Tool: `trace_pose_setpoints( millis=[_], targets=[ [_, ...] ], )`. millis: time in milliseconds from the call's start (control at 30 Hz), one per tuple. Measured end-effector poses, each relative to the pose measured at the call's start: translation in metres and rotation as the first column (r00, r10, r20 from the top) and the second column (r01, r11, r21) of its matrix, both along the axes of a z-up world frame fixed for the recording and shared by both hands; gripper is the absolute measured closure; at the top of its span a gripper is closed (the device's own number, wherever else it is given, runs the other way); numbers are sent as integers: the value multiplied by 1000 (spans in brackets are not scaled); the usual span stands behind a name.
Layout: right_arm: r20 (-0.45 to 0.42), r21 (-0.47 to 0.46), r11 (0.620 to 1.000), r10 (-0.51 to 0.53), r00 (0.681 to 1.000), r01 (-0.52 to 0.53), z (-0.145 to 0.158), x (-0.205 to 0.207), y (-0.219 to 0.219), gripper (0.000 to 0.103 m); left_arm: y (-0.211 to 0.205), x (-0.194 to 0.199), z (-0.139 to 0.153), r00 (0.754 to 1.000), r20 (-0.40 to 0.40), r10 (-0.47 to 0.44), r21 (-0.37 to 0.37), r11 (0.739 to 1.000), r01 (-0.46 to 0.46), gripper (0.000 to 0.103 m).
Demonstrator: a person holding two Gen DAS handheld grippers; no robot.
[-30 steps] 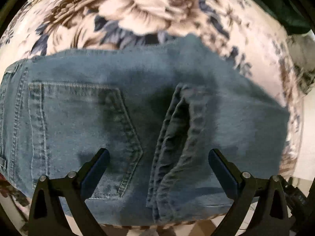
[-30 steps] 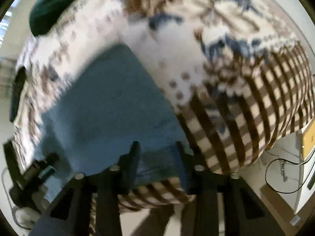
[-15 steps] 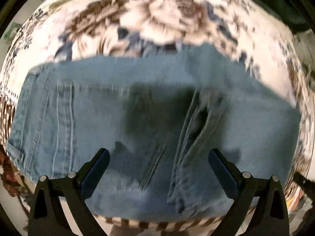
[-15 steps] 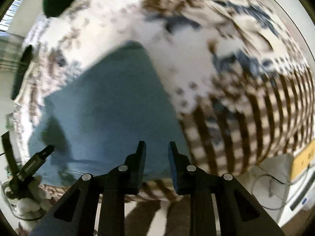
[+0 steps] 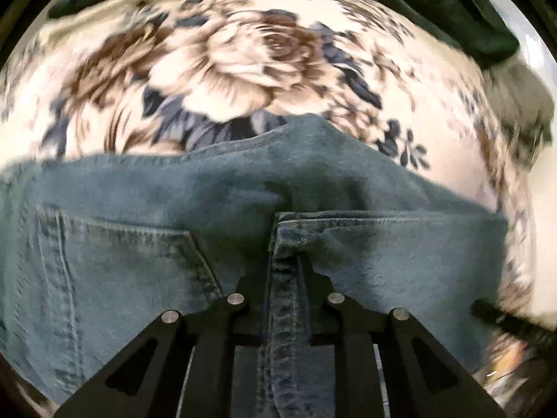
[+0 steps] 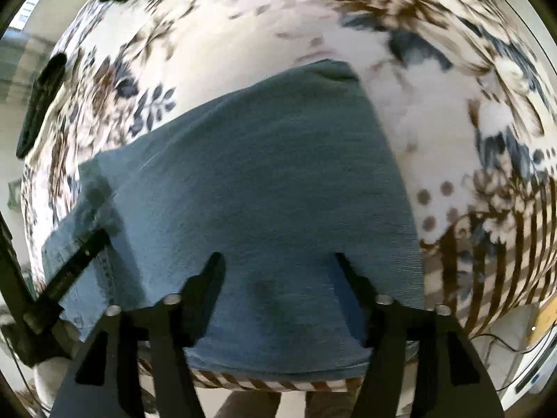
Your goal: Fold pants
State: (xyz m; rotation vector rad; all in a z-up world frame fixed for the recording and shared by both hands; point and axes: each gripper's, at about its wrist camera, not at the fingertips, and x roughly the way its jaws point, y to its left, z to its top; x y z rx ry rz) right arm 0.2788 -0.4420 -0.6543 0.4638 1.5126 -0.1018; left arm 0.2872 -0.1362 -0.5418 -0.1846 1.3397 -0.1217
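The blue pants (image 5: pixel 146 244) lie folded on a bed (image 5: pixel 243 55) with a flower cover, close to its near edge, where the cover turns to brown stripes (image 6: pixel 487 261). The left hand-held gripper (image 5: pixel 283 278) is pinched tight on a thick seam fold of the pants, next to the back pocket (image 5: pixel 122 268). The right hand-held gripper (image 6: pixel 278 261) has its fingers spread apart over the smooth part of the pants, holding nothing. Past the far edge of the pants the bed cover is bare, with lots of room. A dark green cloth (image 5: pixel 435 7) sits at the far corner of the bed. I can see no words or labels to read.
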Motion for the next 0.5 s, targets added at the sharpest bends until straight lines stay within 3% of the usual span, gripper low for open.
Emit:
trace_pose_setpoints(
  millis=[67,133,167,200,300,367,433,500],
  targets=[
    [13,-20,1000,13,1000,-13,7,2,11,7,8,-5,12,999,-5,41,-36,999,-41,84],
    [28,-22,999,26,999,-25,16,-2,22,4,22,-18,28,994,16,104,-111,989,-102,59],
    [25,-21,999,30,999,-30,18,-3,27,3,35,-27,37,989,18,143,-137,981,-140,25],
    [21,-17,999,34,999,-33,20,-5,32,3,44,-32,43,985,14,174,-152,974,-170,9],
    [5,5,999,49,999,-49,25,-3,56,3,87,-59,58,949,-3,315,-228,924,-307,9],
    [-5,-1,998,65,998,-65,28,-2,73,3,126,-82,64,894,-17,447,-263,861,-436,9],
    [-27,4,997,72,997,-72,27,1,88,3,167,-105,61,807,-50,589,-295,763,-575,9],
    [-40,10,998,66,997,-66,23,2,98,3,204,-125,50,702,-94,706,-341,640,-689,9]
  ],
)
